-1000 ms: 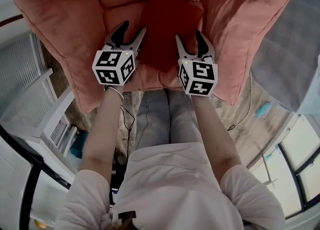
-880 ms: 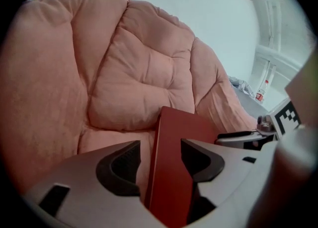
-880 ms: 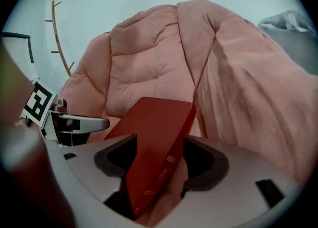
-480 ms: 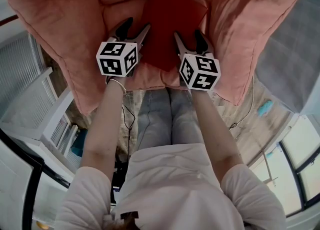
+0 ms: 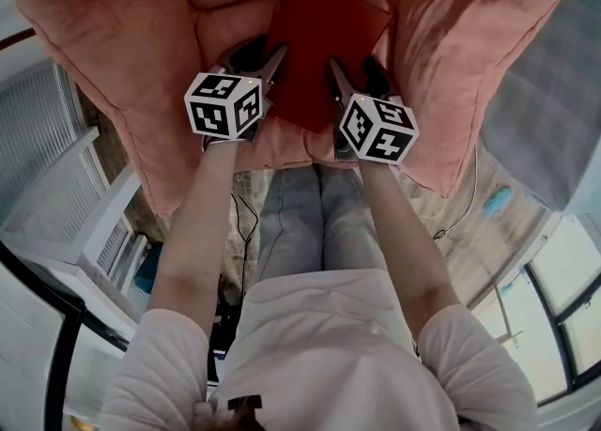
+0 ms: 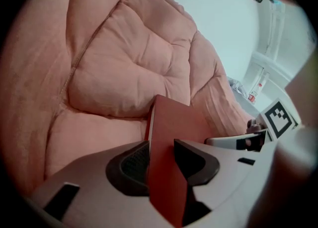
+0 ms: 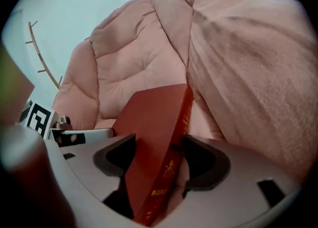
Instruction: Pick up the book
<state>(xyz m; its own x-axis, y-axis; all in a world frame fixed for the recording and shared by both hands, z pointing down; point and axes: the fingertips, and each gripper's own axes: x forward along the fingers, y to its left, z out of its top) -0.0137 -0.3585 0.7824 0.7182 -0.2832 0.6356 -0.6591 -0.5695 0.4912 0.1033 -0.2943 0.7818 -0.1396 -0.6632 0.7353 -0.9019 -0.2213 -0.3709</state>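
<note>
Book (image 5: 324, 44) lies on the pink cushion (image 5: 122, 44), btwn both grippers, long axis running away from them, one side edge inside each. Left gripper (image 5: 265, 52) is closing, pads meeting the page edge. Right gripper (image 5: 357, 70) gapes wide round the spine w/ no grip yet. Both equally near.

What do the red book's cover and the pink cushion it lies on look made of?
Dark red rectangular book: stiff matte board cover, judging by flat faces, gold spine print. Pink padded cushion: soft brushed fabric, perhaps suede-like; fuzzy nap, quilted puffs.
</note>
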